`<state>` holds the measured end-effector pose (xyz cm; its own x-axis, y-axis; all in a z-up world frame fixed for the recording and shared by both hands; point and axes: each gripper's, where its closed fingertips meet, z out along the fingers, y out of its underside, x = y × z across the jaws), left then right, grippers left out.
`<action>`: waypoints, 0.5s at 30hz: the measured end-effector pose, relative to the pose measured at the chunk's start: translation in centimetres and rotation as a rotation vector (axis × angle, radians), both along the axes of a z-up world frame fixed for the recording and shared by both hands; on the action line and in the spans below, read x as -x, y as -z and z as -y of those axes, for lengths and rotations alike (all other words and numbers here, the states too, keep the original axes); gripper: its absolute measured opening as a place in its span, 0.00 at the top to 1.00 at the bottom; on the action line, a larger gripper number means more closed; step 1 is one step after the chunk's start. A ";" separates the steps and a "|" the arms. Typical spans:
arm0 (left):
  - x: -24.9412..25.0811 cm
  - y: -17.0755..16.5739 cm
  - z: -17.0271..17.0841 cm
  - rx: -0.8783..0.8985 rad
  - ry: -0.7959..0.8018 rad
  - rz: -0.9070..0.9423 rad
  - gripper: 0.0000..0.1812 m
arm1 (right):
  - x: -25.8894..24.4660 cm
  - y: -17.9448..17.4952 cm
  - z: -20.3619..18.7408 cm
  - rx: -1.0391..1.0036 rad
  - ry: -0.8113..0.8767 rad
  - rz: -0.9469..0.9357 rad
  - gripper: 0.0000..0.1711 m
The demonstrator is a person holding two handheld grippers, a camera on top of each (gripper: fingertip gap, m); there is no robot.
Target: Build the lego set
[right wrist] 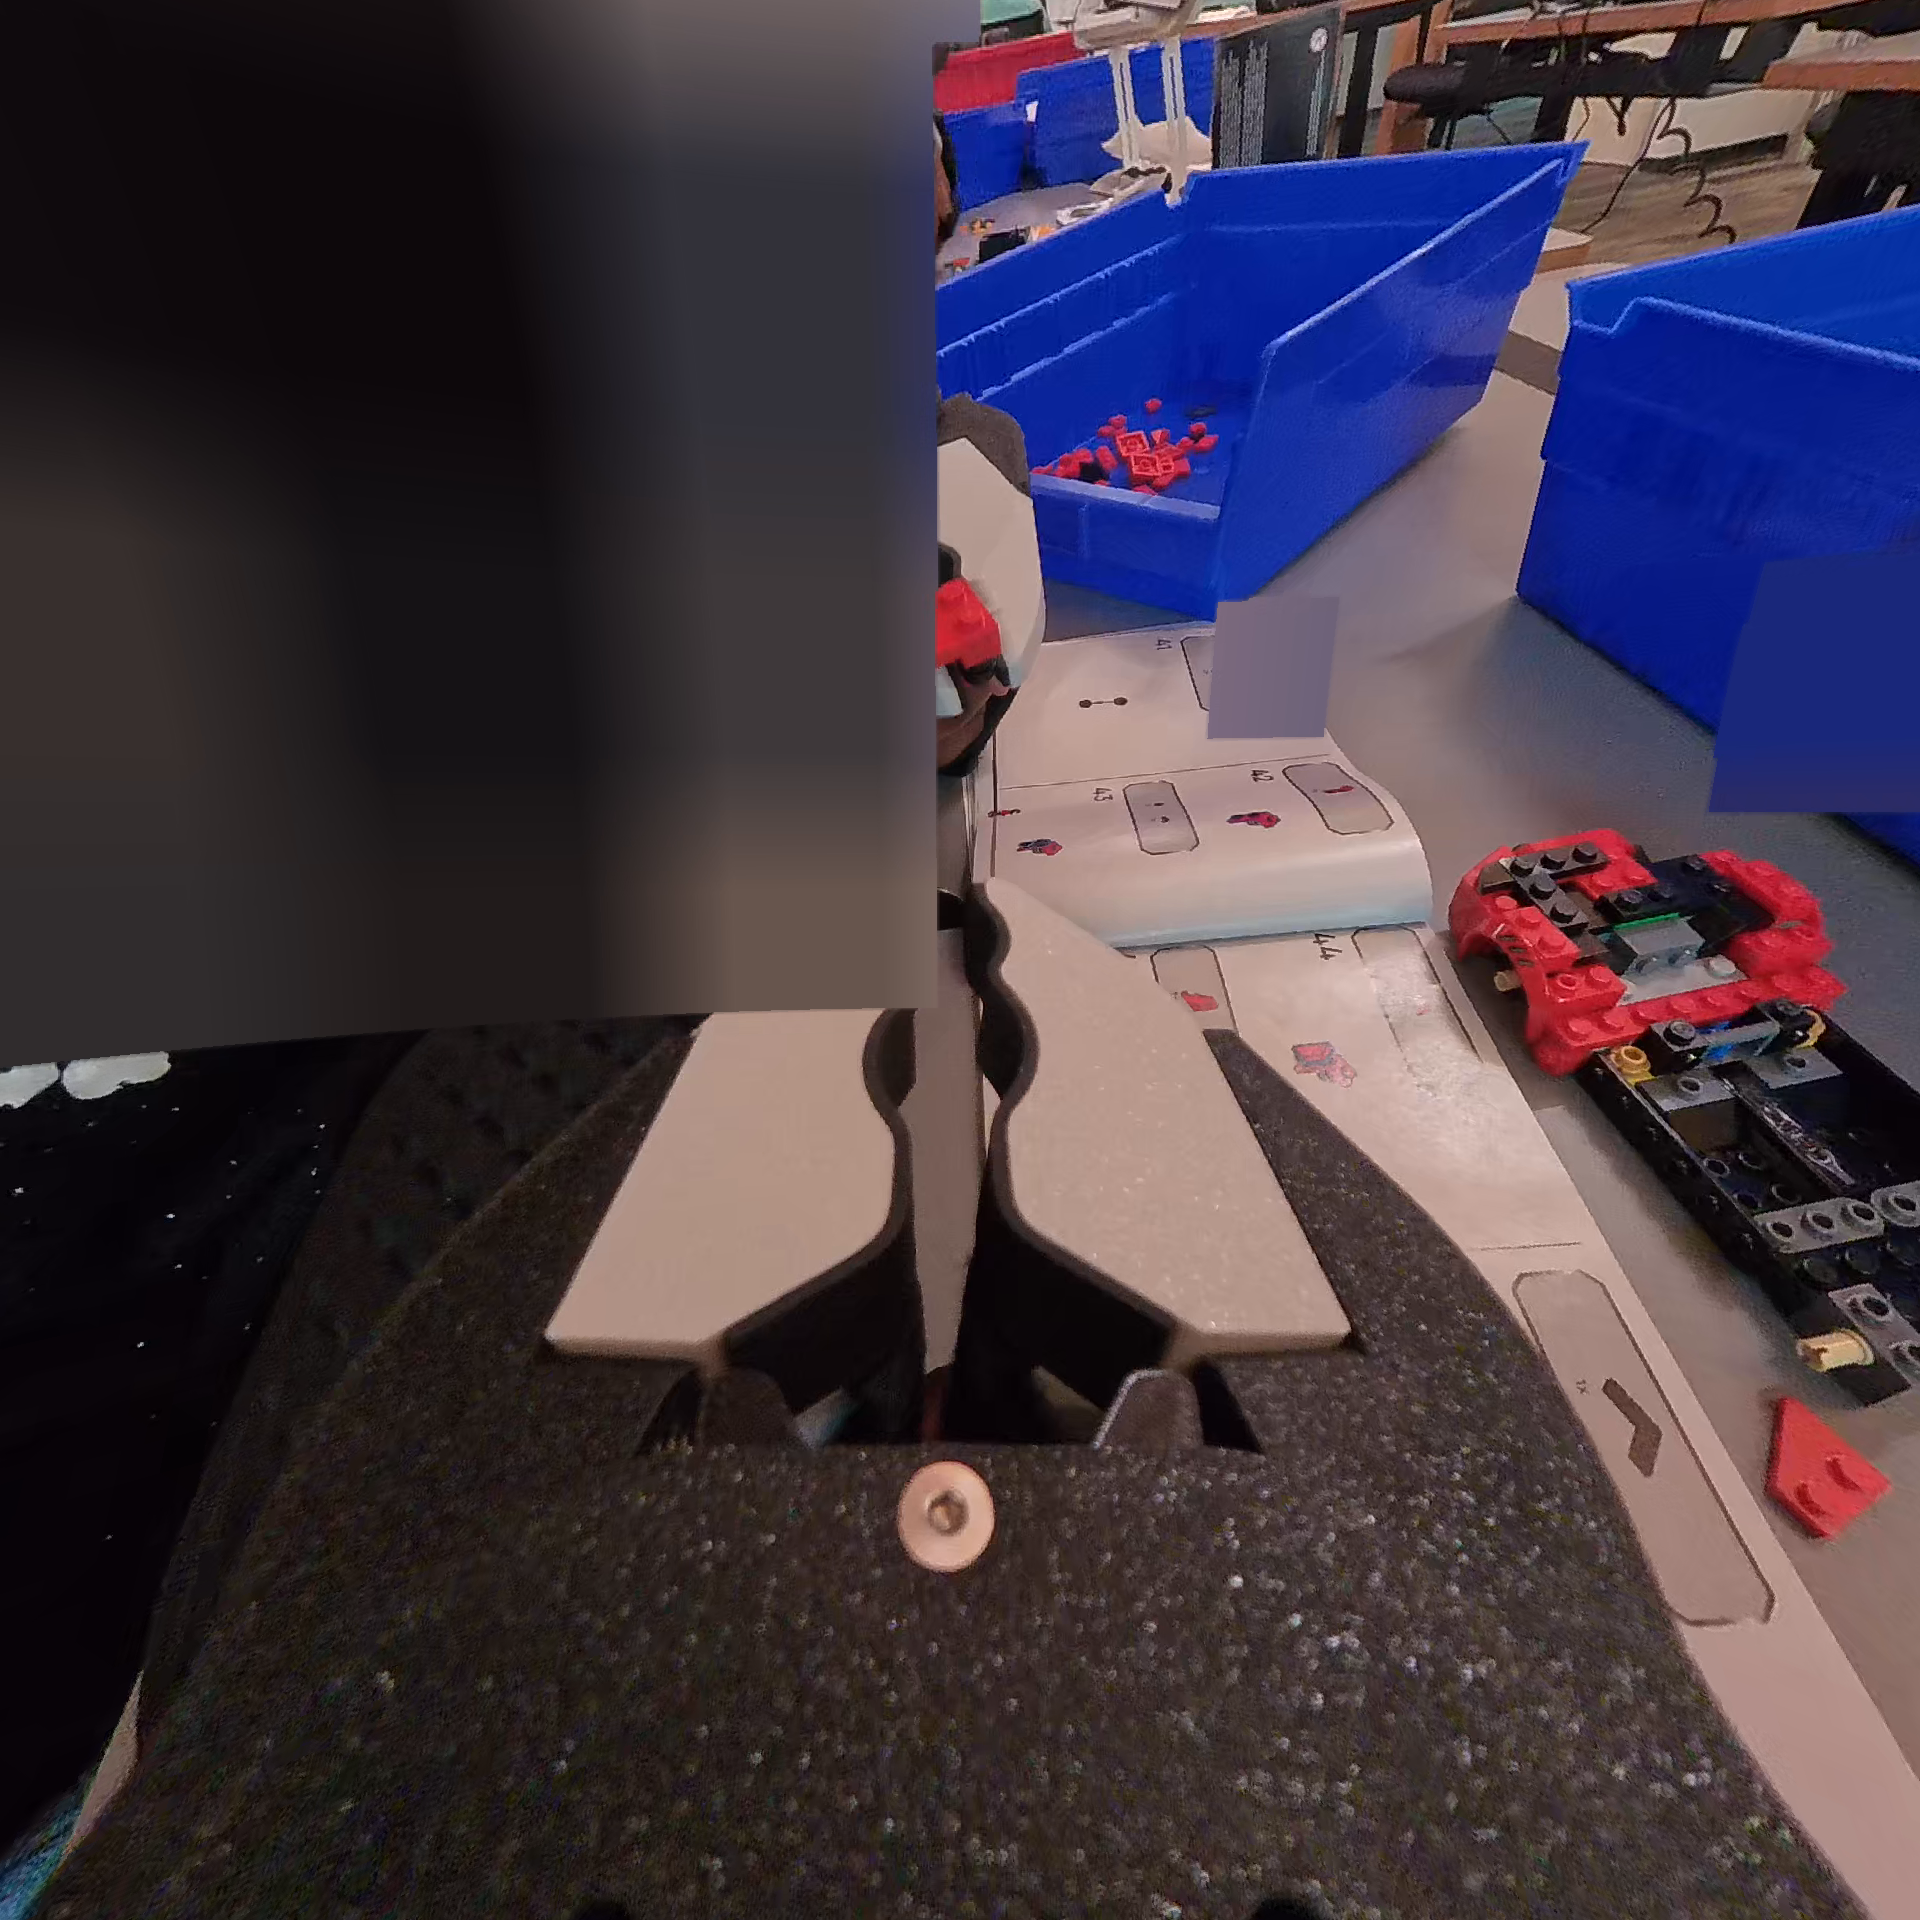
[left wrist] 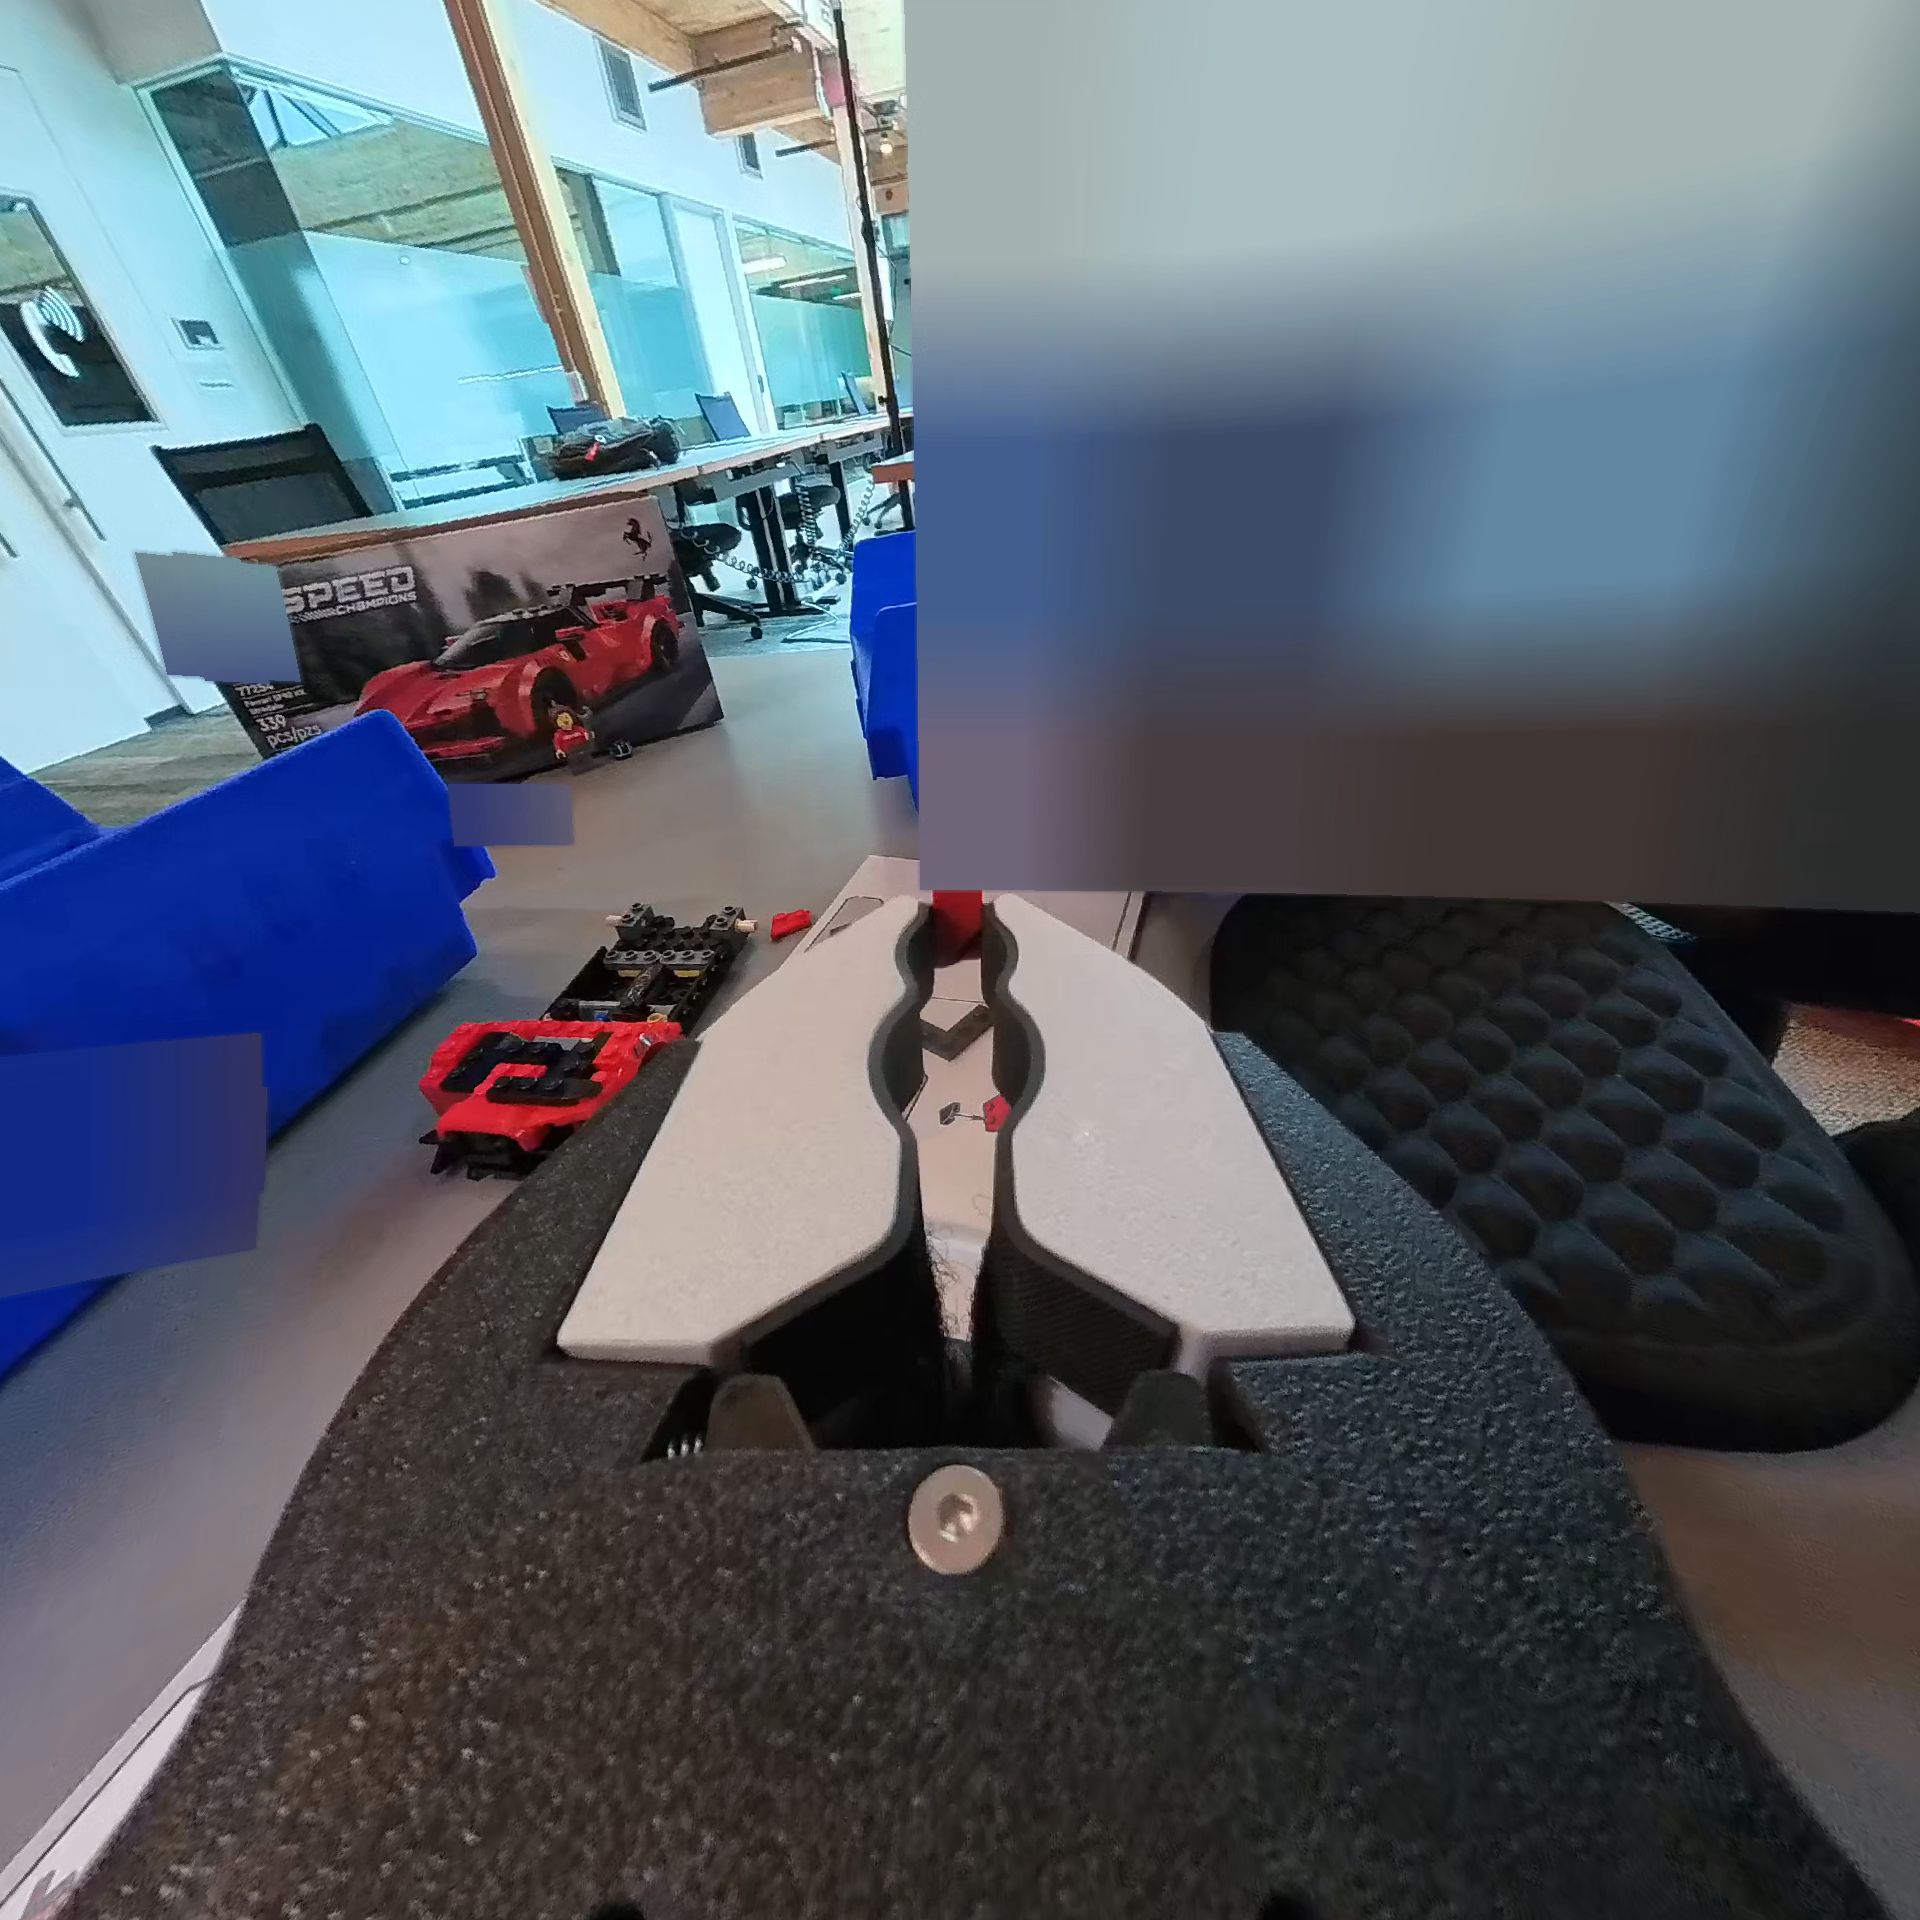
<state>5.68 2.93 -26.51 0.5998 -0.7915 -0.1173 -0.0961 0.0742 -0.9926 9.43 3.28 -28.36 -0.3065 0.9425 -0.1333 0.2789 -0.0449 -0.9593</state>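
Note:
My left gripper (left wrist: 954, 914) is shut on a small red lego piece (left wrist: 954, 925) held at its tips. It also shows in the right wrist view, with the red piece (right wrist: 961, 623) in it, above the open instruction booklet (right wrist: 1195, 862). The part-built car lies on the grey table, with a red body (left wrist: 530, 1081) (right wrist: 1631, 935) on a black chassis (left wrist: 655, 966) (right wrist: 1766, 1164). My right gripper (right wrist: 954, 925) has its jaws close together over the booklet. Its left tip is hidden by a blurred patch. A loose red wedge plate (right wrist: 1823, 1465) lies beside the booklet.
The lego set box (left wrist: 499, 644) stands at the back. A blue bin (left wrist: 229, 935) sits left of the car. Another blue bin (right wrist: 1351, 343) holds several small red pieces (right wrist: 1132, 457), and another bin (right wrist: 1745, 468) stands at the right. A black dimpled object (left wrist: 1538, 1143) lies right of my left gripper. About 5 cm separates my left fingertips from my right. Left tips and right tips are each some 15 cm from the red body (right wrist: 1631, 935).

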 end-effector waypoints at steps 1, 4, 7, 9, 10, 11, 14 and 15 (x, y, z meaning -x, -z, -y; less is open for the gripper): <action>0.0 0.1 0.0 -0.001 0.002 -0.005 0.96 | 0.0 -0.1 0.1 0.000 -0.002 -0.003 0.96; -0.1 0.1 0.1 -0.009 0.002 -0.019 0.96 | 0.1 0.1 0.2 -0.005 -0.007 0.002 0.96; -0.1 0.2 0.0 -0.013 -0.001 -0.026 0.96 | 0.1 0.2 0.3 -0.009 -0.011 0.007 0.96; 0.0 0.2 0.0 -0.014 -0.006 -0.025 0.96 | 0.1 0.1 0.3 -0.009 -0.013 0.004 0.96; 0.0 0.1 0.0 -0.015 -0.008 -0.023 0.96 | 0.1 0.1 0.3 -0.009 -0.013 0.004 0.96; 0.0 0.1 -0.1 -0.015 -0.011 -0.021 0.96 | 0.1 0.1 0.4 -0.010 -0.014 0.004 0.96; 0.1 0.1 -0.1 -0.014 -0.010 -0.020 0.96 | 0.1 0.1 0.4 -0.013 -0.017 0.003 0.96; 0.1 0.1 -0.1 -0.012 -0.010 -0.020 0.96 | 0.1 0.1 0.5 -0.013 -0.018 0.003 0.96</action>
